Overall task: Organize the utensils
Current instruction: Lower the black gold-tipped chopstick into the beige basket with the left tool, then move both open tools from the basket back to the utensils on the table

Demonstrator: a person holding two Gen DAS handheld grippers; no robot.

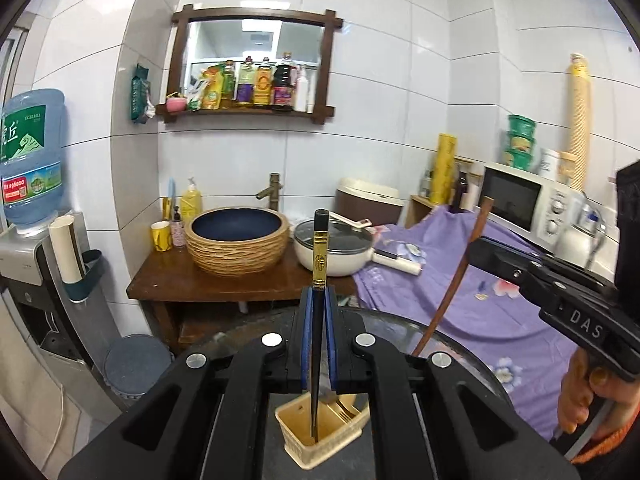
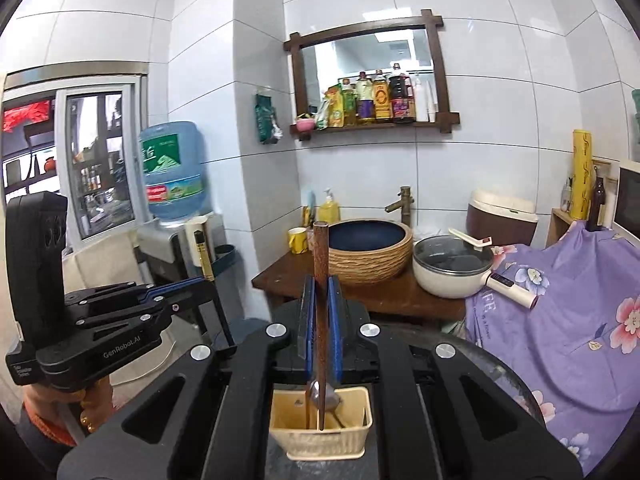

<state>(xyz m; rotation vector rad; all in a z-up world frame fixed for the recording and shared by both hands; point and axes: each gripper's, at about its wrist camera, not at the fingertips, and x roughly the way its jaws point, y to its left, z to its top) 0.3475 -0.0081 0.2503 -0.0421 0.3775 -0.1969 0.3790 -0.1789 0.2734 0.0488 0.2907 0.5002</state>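
Left claw (image 1: 318, 340): blue pads pressed together on a black chopstick (image 1: 320, 264) with a gold band near its top. Stick held close to upright. Its lower tip is already inside the beige holder (image 1: 320, 432), which sits directly below the claw on the dark round tabletop (image 1: 460, 348). A fork (image 1: 344, 406) lies in the same holder, just right of the tip.

Right claw (image 2: 320, 332): pads pinching a brown wooden chopstick (image 2: 321, 264), also near vertical. Lower end reaches down into the same holder (image 2: 320, 436); a spoon (image 2: 324, 398) rests there, touching or just beside the stick. Cannot tell whether either tip has reached the holder's floor.

Key relation: both long axes run up-down, in line with the holder's open mouth, and the holder lies straight under each claw. Neither claw is clearly nearer; they flank it, the left claw (image 2: 188, 286) seen at left from the right view, the right claw (image 1: 492, 254) at right from the left view. The brown stick leans more in the left view (image 1: 452, 280).

Judgement: both sticks look ready for release; the next move calls for parting the pads with little sideways travel. Risk: a leaning stick levering the light holder over.

Beyond the tabletop edge: purple floral cloth (image 1: 460, 280), sink basin (image 1: 238, 240), white pot (image 1: 332, 248).
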